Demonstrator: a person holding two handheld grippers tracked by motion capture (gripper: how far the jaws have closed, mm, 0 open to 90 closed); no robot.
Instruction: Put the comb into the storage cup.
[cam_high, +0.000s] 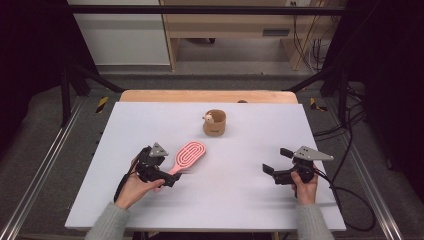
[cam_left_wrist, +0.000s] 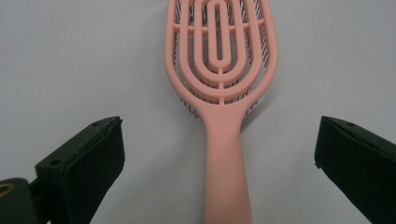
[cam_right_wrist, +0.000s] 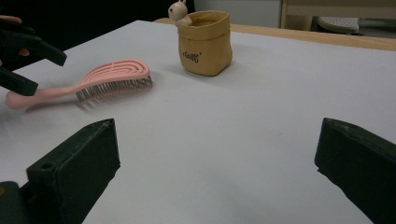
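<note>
My left claw (cam_high: 162, 172) is wide open, jaws straddling the handle of the pink hairbrush (cam_high: 187, 156), not touching it; looks lined up for a handle grab. The brush lies bristles-down on the white table (cam_high: 150, 120), left of centre, head pointing toward the tan pouch (cam_high: 215, 123), which I take as where it goes. The pouch stands upright near the far edge, mouth open, with a small animal figure (cam_high: 207, 118) on its rim. My right claw (cam_high: 277, 162) is open too, empty, parked well clear at right. Count: one brush, one pouch, one figure, two claws.
</note>
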